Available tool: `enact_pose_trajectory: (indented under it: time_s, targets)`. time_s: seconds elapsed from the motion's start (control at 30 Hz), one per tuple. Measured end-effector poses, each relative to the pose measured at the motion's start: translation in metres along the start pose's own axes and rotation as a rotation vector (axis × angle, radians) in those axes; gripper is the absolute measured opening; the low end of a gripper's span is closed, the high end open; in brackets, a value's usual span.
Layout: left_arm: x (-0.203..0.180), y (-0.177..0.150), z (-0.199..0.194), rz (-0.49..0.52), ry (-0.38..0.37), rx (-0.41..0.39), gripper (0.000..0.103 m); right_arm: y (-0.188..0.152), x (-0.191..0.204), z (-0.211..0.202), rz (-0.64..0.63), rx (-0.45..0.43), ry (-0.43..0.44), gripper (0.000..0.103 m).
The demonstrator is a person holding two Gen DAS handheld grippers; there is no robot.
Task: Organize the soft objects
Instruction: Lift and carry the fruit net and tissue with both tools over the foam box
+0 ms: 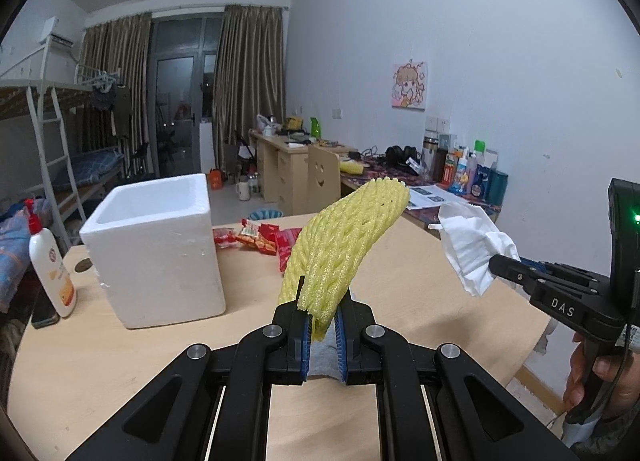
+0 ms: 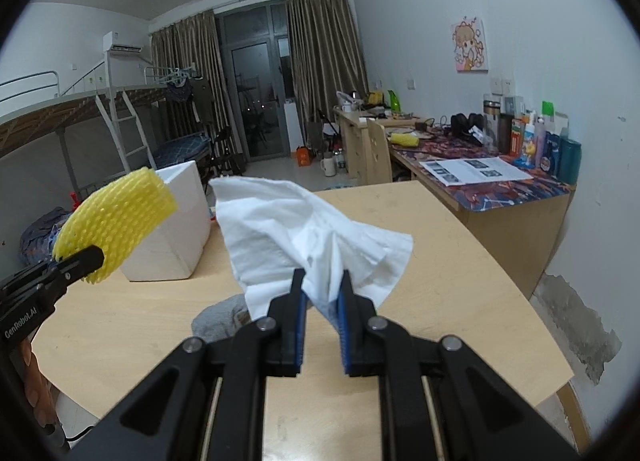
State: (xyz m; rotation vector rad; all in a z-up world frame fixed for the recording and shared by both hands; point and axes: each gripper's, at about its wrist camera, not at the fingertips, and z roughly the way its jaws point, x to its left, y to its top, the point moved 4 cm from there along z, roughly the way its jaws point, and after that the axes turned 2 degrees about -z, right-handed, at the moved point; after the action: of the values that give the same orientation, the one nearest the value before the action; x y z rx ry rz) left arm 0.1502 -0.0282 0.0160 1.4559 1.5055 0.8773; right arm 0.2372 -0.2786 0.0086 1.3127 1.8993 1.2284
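My left gripper [image 1: 322,315] is shut on a yellow foam net sleeve [image 1: 344,245] and holds it upright above the wooden table [image 1: 420,281]. The sleeve also shows in the right wrist view [image 2: 116,217], with the left gripper [image 2: 86,261] at its base. My right gripper [image 2: 323,287] is shut on a crumpled white tissue [image 2: 296,221] and holds it above the table [image 2: 460,281]. The tissue shows in the left wrist view [image 1: 472,241], to the right of the sleeve. A grey cloth [image 2: 220,319] lies on the table under the grippers.
An open white foam box [image 1: 156,245] stands on the table's left. Red snack packets [image 1: 260,237] lie behind it. A lotion bottle [image 1: 50,261] and a phone [image 1: 46,307] are at the left edge. A cluttered desk [image 2: 500,181] runs along the right wall.
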Motion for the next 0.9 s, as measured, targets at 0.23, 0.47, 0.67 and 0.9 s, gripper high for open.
enact_pose_trajectory:
  time_s: [0.23, 0.47, 0.67, 0.9]
  targets:
    - [0.012, -0.004, -0.019, -0.009, 0.022, -0.017, 0.011, 0.002, 0.015, -0.002, -0.020, -0.015, 0.023, 0.017]
    - [0.036, -0.006, -0.033, -0.034, 0.082, -0.034, 0.011, 0.007, 0.049, 0.012, -0.057, -0.014, 0.087, 0.017]
    - [0.070, -0.009, -0.045, -0.076, 0.154, -0.040, 0.011, 0.012, 0.083, 0.026, -0.091, -0.009, 0.153, 0.017]
    - [0.118, -0.016, -0.068, -0.129, 0.239, -0.060, 0.011, 0.015, 0.132, 0.041, -0.152, 0.010, 0.247, 0.017]
